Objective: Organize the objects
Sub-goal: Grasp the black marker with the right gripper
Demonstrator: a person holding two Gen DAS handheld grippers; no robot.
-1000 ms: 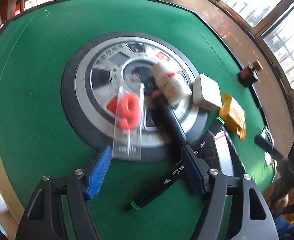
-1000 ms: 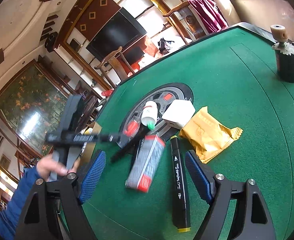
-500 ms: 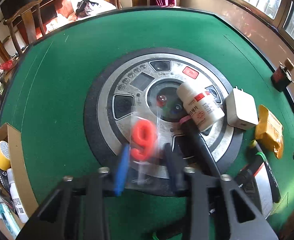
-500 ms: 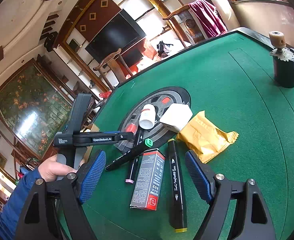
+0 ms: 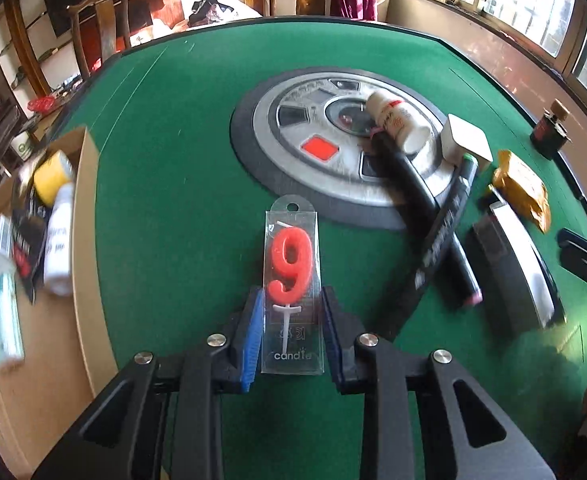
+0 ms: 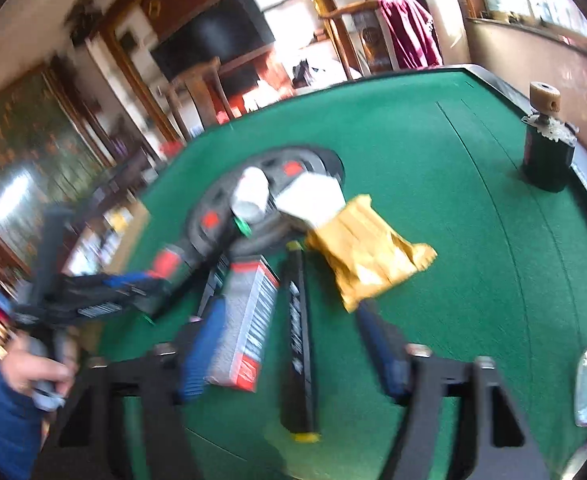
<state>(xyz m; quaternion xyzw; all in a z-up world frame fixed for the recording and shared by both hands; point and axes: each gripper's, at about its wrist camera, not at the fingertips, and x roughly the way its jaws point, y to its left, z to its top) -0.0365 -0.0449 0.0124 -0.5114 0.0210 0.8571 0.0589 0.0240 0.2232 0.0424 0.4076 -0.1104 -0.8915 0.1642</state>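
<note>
My left gripper (image 5: 291,316) is shut on a clear pack with a red "9" candle (image 5: 292,272), held above the green table. The cardboard box (image 5: 87,216) with several items stands at the left. My right gripper (image 6: 293,344) is open and empty, above a black marker (image 6: 299,332) and a grey and red box (image 6: 249,320). A white bottle (image 5: 397,120), a white charger (image 5: 465,146), two black markers (image 5: 441,236) and a yellow packet (image 5: 523,188) lie around the round grey centre disc (image 5: 293,136). The right wrist view is blurred.
A dark jar with a cork top (image 6: 547,148) stands near the table's far right edge. The table's raised rim (image 5: 493,64) runs along the far right. A wooden chair (image 5: 101,36) stands beyond the table's far left.
My left gripper closed on the candle pack, lifted it off the disc and swung left, bringing the cardboard box into view. My right gripper moved down towards the marker and box.
</note>
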